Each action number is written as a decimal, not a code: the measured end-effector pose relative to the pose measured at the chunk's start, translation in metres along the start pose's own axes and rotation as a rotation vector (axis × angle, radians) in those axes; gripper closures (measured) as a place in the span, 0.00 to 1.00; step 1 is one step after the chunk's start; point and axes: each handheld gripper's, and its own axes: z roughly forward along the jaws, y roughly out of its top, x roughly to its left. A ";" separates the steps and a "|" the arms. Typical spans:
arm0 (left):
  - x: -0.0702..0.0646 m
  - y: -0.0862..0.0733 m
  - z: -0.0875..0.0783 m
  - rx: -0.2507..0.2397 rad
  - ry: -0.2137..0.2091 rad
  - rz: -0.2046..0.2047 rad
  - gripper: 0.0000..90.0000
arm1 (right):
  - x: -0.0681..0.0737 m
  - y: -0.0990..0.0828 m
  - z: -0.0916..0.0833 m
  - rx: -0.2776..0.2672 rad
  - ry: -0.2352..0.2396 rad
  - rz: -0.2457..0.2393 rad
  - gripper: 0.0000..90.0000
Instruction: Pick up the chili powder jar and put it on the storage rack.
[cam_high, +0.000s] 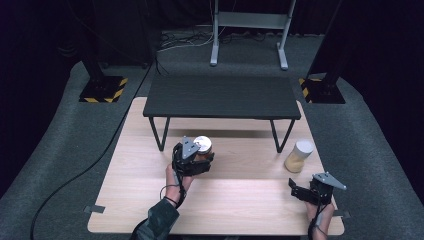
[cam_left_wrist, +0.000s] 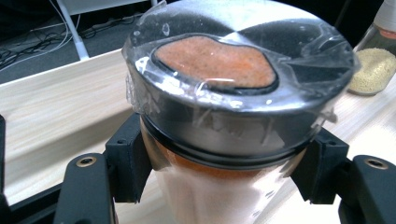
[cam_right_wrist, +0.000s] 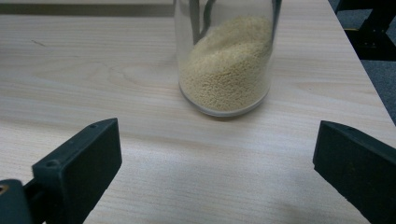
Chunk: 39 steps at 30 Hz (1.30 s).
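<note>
A glass jar of orange powder (cam_left_wrist: 219, 196) with a silver lid (cam_high: 202, 144) under clear film stands on the light wooden table (cam_high: 150, 165). My left gripper (cam_high: 196, 161) is shut on the jar just below its lid (cam_left_wrist: 233, 51), one black pad on each side. A second glass jar (cam_high: 299, 156) with a white cap, half full of pale yellow grains (cam_right_wrist: 226, 70), stands at the table's right. My right gripper (cam_high: 300, 190) rests open near the table's front right corner, and that grain jar stands a short way beyond its jaws.
A low black bench (cam_high: 222, 96) on thin legs spans the back of the table, just behind the held jar. A grey metal stand (cam_high: 250, 22) and two dark posts on striped bases (cam_high: 102, 90) stand on the carpet beyond. A cable (cam_high: 75, 177) crosses the floor at left.
</note>
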 end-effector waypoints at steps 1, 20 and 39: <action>0.001 0.002 0.000 -0.001 0.000 0.001 0.35 | 0.000 0.000 0.000 0.000 0.000 0.000 0.00; 0.014 0.027 0.002 0.023 -0.038 0.011 0.35 | -0.002 0.000 0.000 0.000 0.006 0.005 0.00; 0.023 0.051 0.007 0.034 -0.048 0.026 0.35 | -0.003 0.000 0.000 -0.002 0.011 0.012 0.00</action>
